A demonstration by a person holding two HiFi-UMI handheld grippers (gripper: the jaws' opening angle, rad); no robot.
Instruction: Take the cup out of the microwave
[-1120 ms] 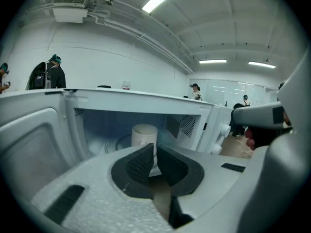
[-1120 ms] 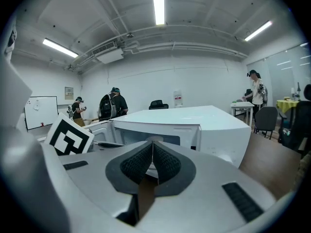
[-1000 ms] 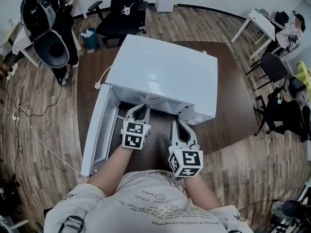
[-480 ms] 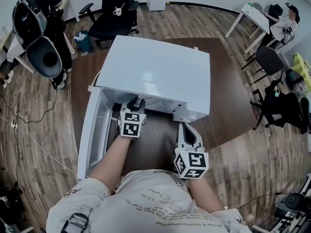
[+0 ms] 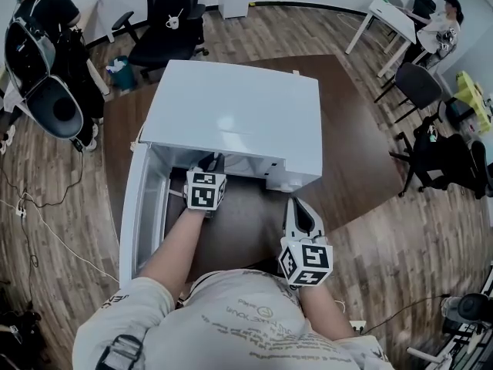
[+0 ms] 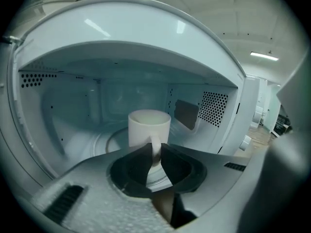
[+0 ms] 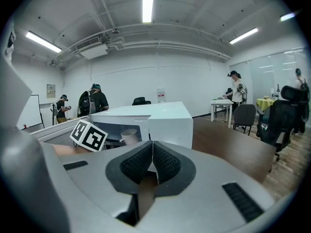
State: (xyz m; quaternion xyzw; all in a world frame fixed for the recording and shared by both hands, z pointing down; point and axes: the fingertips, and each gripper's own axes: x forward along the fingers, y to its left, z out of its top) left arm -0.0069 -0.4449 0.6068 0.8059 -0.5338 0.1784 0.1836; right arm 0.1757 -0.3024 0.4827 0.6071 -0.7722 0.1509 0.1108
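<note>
The white microwave (image 5: 231, 114) stands on a dark brown table (image 5: 354, 145) with its door (image 5: 135, 214) swung open to the left. Inside, a white cup (image 6: 149, 125) sits on the turntable with its handle facing me. My left gripper (image 6: 155, 152) reaches into the cavity, and its jaws are closed to a narrow gap with the cup's handle between the tips. From the head view the left gripper (image 5: 209, 160) is partly hidden under the microwave's top edge. My right gripper (image 5: 297, 203) hangs shut and empty over the table in front of the microwave. The right gripper view also catches the cup (image 7: 129, 136).
Office chairs (image 5: 166, 21) stand behind the table and another chair (image 5: 416, 83) to the right. A small white desk (image 5: 385, 14) is at the back right, with people standing around the room's edges. The microwave's control-panel side (image 5: 289, 177) is just ahead of my right gripper.
My left gripper has moved forward into the microwave cavity up to the cup. The right gripper has drawn back a little toward my body.
</note>
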